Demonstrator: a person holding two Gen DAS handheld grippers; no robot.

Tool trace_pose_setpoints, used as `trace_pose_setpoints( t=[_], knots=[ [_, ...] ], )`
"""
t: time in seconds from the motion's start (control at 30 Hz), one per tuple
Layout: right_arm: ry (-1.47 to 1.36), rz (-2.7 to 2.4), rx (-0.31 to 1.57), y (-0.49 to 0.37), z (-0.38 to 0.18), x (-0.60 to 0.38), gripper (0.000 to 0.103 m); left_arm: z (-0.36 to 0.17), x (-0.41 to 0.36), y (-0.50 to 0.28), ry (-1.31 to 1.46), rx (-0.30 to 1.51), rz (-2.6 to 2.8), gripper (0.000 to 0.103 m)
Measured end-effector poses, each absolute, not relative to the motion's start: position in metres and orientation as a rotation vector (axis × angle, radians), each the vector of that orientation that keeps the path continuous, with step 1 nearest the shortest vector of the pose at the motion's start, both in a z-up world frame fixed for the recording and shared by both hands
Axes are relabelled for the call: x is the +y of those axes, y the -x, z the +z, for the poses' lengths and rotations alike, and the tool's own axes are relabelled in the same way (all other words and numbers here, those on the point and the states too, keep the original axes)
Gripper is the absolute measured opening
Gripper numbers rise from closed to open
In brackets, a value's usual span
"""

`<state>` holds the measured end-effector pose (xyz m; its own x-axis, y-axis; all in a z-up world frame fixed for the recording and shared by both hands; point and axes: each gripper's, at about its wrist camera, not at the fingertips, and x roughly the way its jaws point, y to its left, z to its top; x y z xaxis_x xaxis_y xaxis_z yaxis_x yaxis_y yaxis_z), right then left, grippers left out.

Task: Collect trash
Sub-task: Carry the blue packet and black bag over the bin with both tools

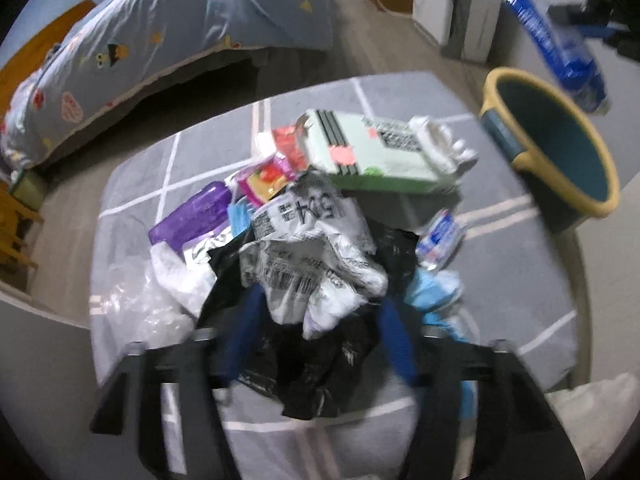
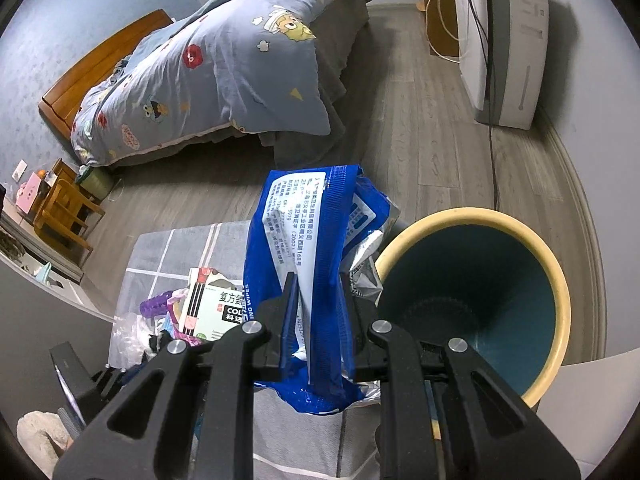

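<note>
A heap of trash lies on a grey mat (image 1: 500, 280): a green box (image 1: 372, 152), a purple wrapper (image 1: 188, 212), clear plastic (image 1: 140, 300) and a crumpled white-and-black shipping bag (image 1: 320, 248). My left gripper (image 1: 316, 312) is shut on the shipping bag; its blue fingertips (image 1: 244, 328) press the bag's sides. My right gripper (image 2: 320, 292) is shut on a blue wipes packet (image 2: 312, 240) and holds it up, just left of the yellow-rimmed teal bin (image 2: 560, 280). That packet (image 1: 540, 28) and the bin (image 1: 552, 152) also show at the upper right of the left wrist view.
A bed with a blue patterned duvet (image 2: 224, 72) stands at the back left. A white appliance (image 2: 508, 40) with a cable stands by the right wall. Wooden stools (image 2: 64, 208) are at the far left. Grey wood floor (image 2: 420, 152) lies between.
</note>
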<state>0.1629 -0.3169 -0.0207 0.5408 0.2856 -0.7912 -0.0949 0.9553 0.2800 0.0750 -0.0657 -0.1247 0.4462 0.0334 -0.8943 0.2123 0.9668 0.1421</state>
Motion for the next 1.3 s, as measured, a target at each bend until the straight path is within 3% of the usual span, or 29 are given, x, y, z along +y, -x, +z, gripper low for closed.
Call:
trace_pose_setpoints(
  t=[0.03, 0.07, 0.23, 0.47, 0.8, 1.3],
  knots=[
    [-0.216, 0.228, 0.975, -0.163, -0.021, -0.319, 0.019, -0.125, -0.064, -0.074, -0.259, 1.107, -0.108, 0.042],
    [-0.219, 0.229, 0.972, -0.162, -0.020, -0.320, 0.018, -0.123, -0.062, -0.074, -0.261, 1.105, -0.113, 0.029],
    [-0.228, 0.224, 0.957, -0.158, -0.012, -0.323, 0.019, -0.088, -0.056, -0.071, -0.237, 1.020, -0.111, 0.017],
    [-0.227, 0.201, 0.948, -0.155, -0.007, -0.337, 0.019, -0.018, -0.054, -0.079, -0.196, 0.863, -0.105, 0.016],
    [-0.297, 0.123, 0.968, -0.158, -0.020, -0.383, 0.019, 0.021, -0.128, -0.126, -0.179, 0.806, -0.283, 0.016],
    [-0.412, -0.133, 1.049, -0.159, -0.076, -0.466, 0.020, -0.035, -0.263, -0.159, -0.229, 0.893, -0.561, 0.018]
  ],
)
